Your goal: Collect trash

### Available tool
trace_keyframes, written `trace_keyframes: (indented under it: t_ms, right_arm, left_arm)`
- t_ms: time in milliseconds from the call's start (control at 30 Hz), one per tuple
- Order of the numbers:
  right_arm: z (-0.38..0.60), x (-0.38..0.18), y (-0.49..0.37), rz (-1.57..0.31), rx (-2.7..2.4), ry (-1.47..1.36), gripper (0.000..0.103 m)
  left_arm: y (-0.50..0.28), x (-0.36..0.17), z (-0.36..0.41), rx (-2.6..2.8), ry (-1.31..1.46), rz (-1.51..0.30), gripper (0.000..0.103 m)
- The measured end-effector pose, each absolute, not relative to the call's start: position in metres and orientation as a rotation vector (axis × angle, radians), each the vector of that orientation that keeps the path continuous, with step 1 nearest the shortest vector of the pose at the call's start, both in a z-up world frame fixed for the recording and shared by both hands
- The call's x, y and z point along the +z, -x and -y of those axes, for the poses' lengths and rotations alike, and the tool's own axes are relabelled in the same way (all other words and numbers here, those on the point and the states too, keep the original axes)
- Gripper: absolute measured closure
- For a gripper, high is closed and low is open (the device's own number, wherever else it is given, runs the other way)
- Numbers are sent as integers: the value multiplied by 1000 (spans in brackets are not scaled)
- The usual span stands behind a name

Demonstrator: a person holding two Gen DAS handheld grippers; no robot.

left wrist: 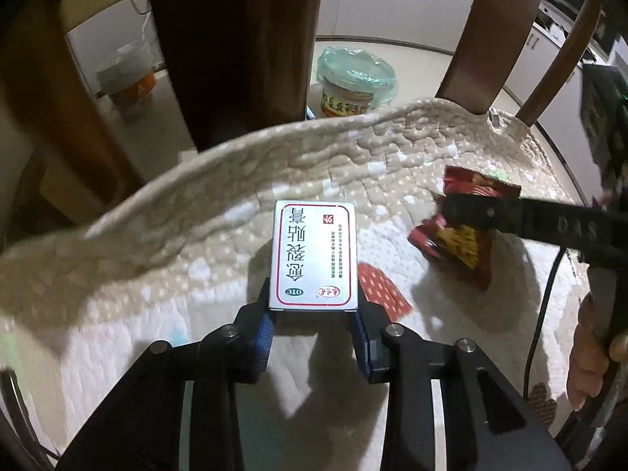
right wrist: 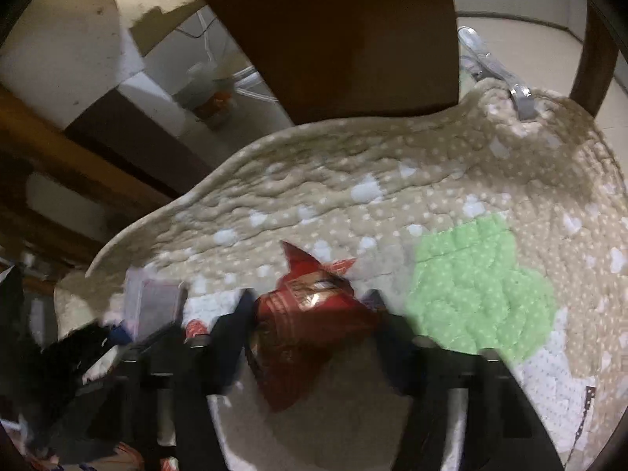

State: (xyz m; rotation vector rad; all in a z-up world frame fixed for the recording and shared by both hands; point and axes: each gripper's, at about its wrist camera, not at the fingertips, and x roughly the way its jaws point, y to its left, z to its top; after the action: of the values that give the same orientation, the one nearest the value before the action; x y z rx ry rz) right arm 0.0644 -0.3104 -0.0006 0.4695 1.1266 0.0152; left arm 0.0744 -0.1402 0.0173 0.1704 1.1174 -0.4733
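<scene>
Fingers of your left gripper (left wrist: pixel 314 314) were clamped on the near short end of a flat white medicine box (left wrist: pixel 315 253), blue pads pressed to both its side edges, w/ the box's long axis running straight out ahead, away from the camera. It seemed lifted a little off the quilted seat cushion (left wrist: pixel 219 180), judging by the shadow under it, though I couldn't be sure. Your right gripper (right wrist: pixel 310 306) had its fingers either side of a crumpled red snack wrapper (right wrist: pixel 310 314); they looked drawn in against it, but the right wrist view was blurred, so a firm hold couldn't be confirmed. In the left wrist view the same wrapper (left wrist: pixel 463 235) lay to the right of the box, partly behind the right tool's black finger. Both pieces of trash sat over the beige cushion on a wooden chair, its dark back slat (left wrist: pixel 235 47) rising just beyond. The key relation: a bin w/ a clear liner (left wrist: pixel 355 78) stood on the floor past the cushion's far edge, ahead & slightly right of the box, between the chair's back pieces. Judging from that, the box hand was prob. nearer to it & already pointed roughly its way; the wrapper hand would have to cross leftward. A second lined tub (left wrist: pixel 125 74) showed further left, blurred.
</scene>
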Motion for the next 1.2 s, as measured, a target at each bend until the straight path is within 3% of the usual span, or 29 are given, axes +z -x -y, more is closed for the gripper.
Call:
trace_keyframes:
  t_ms: [233, 567, 700, 767, 800, 867, 1200]
  right_arm:
    - [310, 12, -37, -1153, 89, -486, 63]
    - [349, 18, 79, -1268, 167, -559, 62]
    - [372, 3, 110, -1278, 137, -529, 53]
    - [375, 6, 123, -1246, 130, -540, 41]
    - [377, 8, 126, -1232, 124, -546, 31]
    - [378, 11, 134, -1202, 98, -556, 25]
    - [373, 15, 144, -1145, 54, -580, 24]
  left_arm:
    - [-23, 41, 128, -452, -120, -1113, 70]
    - [68, 44, 126, -490, -85, -1169, 70]
    - [83, 25, 137, -460, -106, -1201, 66]
    - [88, 24, 141, -449, -131, -1187, 49]
    - [91, 25, 142, -443, -141, -1173, 45]
    - [95, 29, 143, -444, -145, -1144, 36]
    - [78, 18, 147, -357, -145, -1141, 35]
